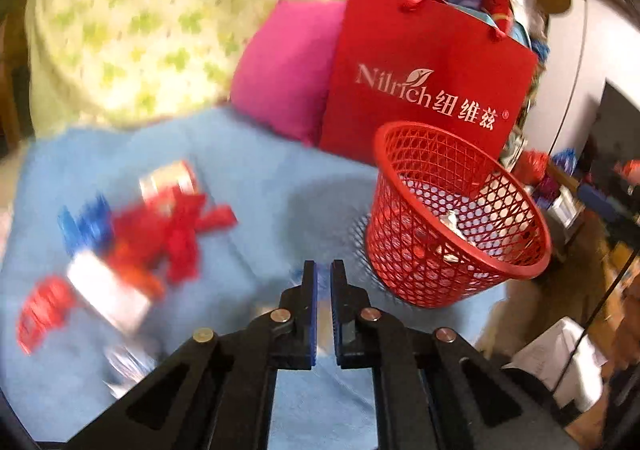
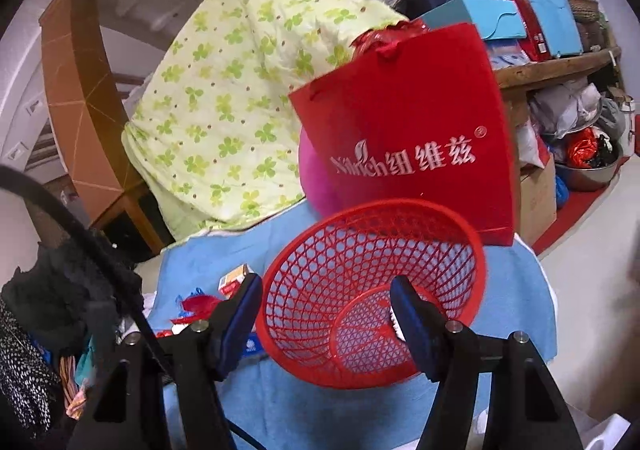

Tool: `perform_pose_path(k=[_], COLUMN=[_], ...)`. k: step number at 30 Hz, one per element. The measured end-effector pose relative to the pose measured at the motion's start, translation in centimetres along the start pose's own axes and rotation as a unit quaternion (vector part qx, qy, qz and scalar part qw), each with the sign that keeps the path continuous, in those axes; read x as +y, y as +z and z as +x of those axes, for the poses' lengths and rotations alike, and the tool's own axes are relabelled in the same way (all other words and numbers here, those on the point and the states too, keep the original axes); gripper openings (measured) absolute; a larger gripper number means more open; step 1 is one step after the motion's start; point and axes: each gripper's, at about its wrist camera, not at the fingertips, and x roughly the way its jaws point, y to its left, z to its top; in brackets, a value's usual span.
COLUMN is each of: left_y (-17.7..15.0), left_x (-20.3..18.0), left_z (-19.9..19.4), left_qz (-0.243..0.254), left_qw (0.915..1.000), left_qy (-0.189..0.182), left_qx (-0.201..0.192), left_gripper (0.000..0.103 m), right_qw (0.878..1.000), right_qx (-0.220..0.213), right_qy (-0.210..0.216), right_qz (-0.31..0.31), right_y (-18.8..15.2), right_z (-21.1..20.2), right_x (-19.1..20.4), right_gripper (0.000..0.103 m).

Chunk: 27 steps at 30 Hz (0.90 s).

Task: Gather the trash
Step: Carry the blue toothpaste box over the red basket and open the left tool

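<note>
A red mesh basket (image 1: 460,209) stands on the blue blanket (image 1: 260,185) with a few silvery scraps (image 1: 452,223) inside. Blurred trash lies to its left: red and blue wrappers (image 1: 160,234) and a white and red box (image 1: 108,290). My left gripper (image 1: 324,270) hovers above the blanket just left of the basket, jaws shut, with nothing visible between the pads. In the right wrist view the basket (image 2: 372,290) fills the space ahead, its mouth tipped towards me. My right gripper (image 2: 324,310) is open, one finger left of the rim and one in front of the basket's inside.
A red paper bag (image 1: 424,81) stands right behind the basket, with a pink cushion (image 1: 288,69) and a green-patterned quilt (image 2: 224,97) beside it. Cluttered shelves (image 2: 560,61) rise at the right. A small box (image 2: 236,278) and wrappers (image 2: 196,304) lie left of the basket.
</note>
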Motion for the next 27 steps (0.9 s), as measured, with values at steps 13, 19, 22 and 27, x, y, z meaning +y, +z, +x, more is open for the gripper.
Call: perform_pose_path(k=[13,19,22,27], left_y=[-6.0,-5.9,-6.2,-5.5], left_x=[0.7,-2.8,-2.5,-0.8], left_z=[4.2,6.3,8.8,6.6], left_qz=[-0.111,-0.058,-0.067,-0.088], left_qw=[0.9895,0.9911,0.9850,0.9907], left_qy=[-0.027,0.027,0.057,0.030], left_qx=[0.088,0.117,0.148,0.100], left_gripper=[0.077,0.080,0.073,0.061], right_qw=[1.000,1.000,1.000,1.000], right_qx=[-0.001,0.012,0.022,0.025], right_qy=[-0.014,0.003,0.008,0.006], right_qz=[0.017,0.018,0.013,-0.003], right_y=[0.2,-0.4,-1.0,-1.4], right_z=[-1.7,-0.4,0.0,-0.4], right_x=[-2.1,-0.9,-0.1,0.7], right_gripper=[0.070,0.070,0.070,0.070])
